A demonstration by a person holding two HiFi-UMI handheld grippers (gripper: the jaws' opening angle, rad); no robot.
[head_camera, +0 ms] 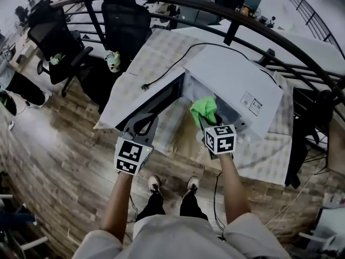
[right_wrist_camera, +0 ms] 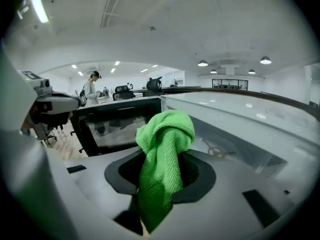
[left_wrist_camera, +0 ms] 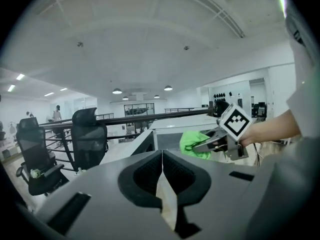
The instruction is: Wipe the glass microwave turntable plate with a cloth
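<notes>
**Foreground.** The left tongs (left_wrist_camera: 162, 159) are closed on nothing, their dark ribbed pads meeting along a thin line. The right tongs (right_wrist_camera: 162, 171) grip a green cloth (right_wrist_camera: 162, 149). It is a soft woven microfibre, pinched in a bunch so that a rounded fold stands above the pads and a tail hangs below them. Each tool carries a cube (head_camera: 220, 139) with black-and-white square markers and no lettering.

**Middle ground.** The cloth is held at the mouth of a white box-shaped microwave (head_camera: 232, 80). Its dark-framed door (right_wrist_camera: 117, 129) is swung open to the person's left. The glass turntable plate (right_wrist_camera: 235, 146) lies inside the cavity, just beyond the cloth. It shows only as a pale, glossy, see-through surface with a small hub under it, and whether the cloth touches it cannot be told. A small label (head_camera: 252, 102) sits on the microwave's top, its print too small to read.

**Support.** The microwave stands on a desk (head_camera: 156, 58) under a pale patterned cover. A black power cord (head_camera: 161, 77) loops across the cover, its plug lying loose on it.

**Background.** Beyond the desk runs a curved dark metal railing (head_camera: 178, 1), with black mesh office chairs (head_camera: 126, 20) near it. The floor (head_camera: 59, 161) is of wood-grain planks.
</notes>
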